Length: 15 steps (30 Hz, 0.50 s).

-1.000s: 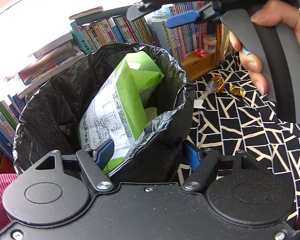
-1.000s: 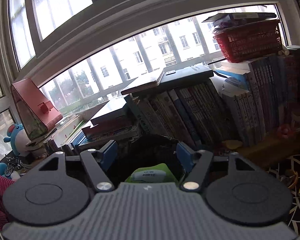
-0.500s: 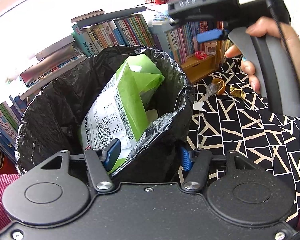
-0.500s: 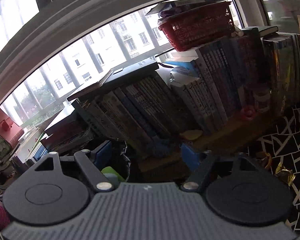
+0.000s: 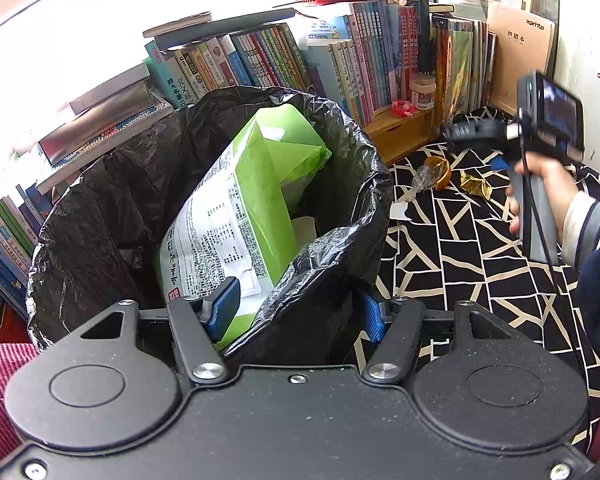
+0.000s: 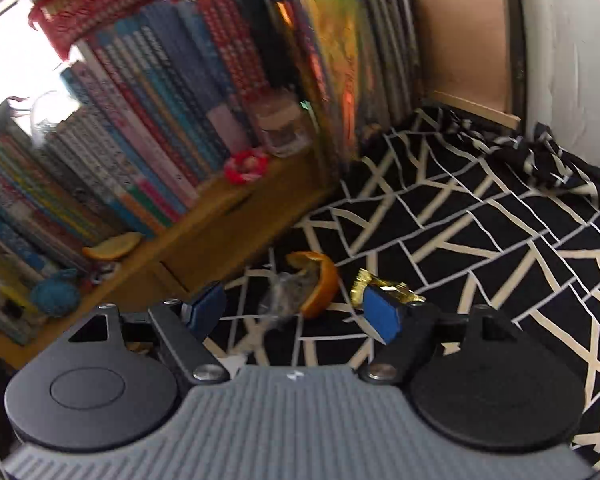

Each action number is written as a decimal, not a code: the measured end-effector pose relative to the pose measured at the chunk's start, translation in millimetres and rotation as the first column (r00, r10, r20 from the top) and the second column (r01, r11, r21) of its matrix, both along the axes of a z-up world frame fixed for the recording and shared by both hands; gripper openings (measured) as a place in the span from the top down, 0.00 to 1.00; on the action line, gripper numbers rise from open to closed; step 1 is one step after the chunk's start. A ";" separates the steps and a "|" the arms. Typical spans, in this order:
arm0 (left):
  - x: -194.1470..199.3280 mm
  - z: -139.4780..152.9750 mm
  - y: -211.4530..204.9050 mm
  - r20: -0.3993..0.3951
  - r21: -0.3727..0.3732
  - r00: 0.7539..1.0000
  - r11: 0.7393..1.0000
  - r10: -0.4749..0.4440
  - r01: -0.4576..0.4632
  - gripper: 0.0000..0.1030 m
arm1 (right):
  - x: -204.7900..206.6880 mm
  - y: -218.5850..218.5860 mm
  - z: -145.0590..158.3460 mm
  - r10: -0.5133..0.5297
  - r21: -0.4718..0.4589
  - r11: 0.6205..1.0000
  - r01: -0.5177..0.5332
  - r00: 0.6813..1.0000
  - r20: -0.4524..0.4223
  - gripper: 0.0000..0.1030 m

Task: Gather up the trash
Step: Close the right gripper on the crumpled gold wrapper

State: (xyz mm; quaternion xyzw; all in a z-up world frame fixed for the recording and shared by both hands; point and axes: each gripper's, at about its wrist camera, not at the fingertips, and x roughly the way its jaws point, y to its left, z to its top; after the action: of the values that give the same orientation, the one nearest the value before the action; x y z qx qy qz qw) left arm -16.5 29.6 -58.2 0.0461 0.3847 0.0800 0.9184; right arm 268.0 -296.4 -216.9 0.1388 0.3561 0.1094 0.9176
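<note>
On the black cloth with pale lines (image 6: 480, 240), near the wooden shelf (image 6: 220, 216), lay the trash: a curled orange peel (image 6: 320, 280) touching a crumpled clear wrapper (image 6: 280, 296), and just beside them a gold foil wrapper (image 6: 380, 284) partly hidden by a blue pad of the right gripper (image 6: 296, 312), which stood wide and empty, tilted down over them, the view blurred. The left gripper (image 5: 296, 308) pinched the rim of the black bin bag (image 5: 100, 208), where a green package (image 5: 252, 208) stood, its bottom out of sight.
</note>
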 end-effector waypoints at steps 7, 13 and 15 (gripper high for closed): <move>1.0 -1.6 0.4 -0.001 -0.001 1.000 1.000 -0.006 0.006 0.42 | 16.6 -18.4 -35.2 -0.102 -0.110 0.989 0.096 0.994 -0.047 0.18; 0.5 -2.2 -0.3 0.000 0.003 1.000 1.000 -0.008 0.008 0.42 | 32.0 -25.2 -53.6 -0.131 -0.164 0.979 0.118 0.989 -0.071 0.14; 0.3 -2.4 -0.6 0.001 0.004 1.000 1.000 -0.009 0.009 0.42 | 38.5 -22.9 -58.3 -0.128 -0.187 0.976 0.111 0.988 -0.082 0.14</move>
State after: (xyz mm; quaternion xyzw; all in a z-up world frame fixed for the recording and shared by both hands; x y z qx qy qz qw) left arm -16.2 29.0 -60.6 0.0496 0.3839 0.0768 0.9188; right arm 306.5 -319.3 -275.2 0.0805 0.3980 0.0143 0.9137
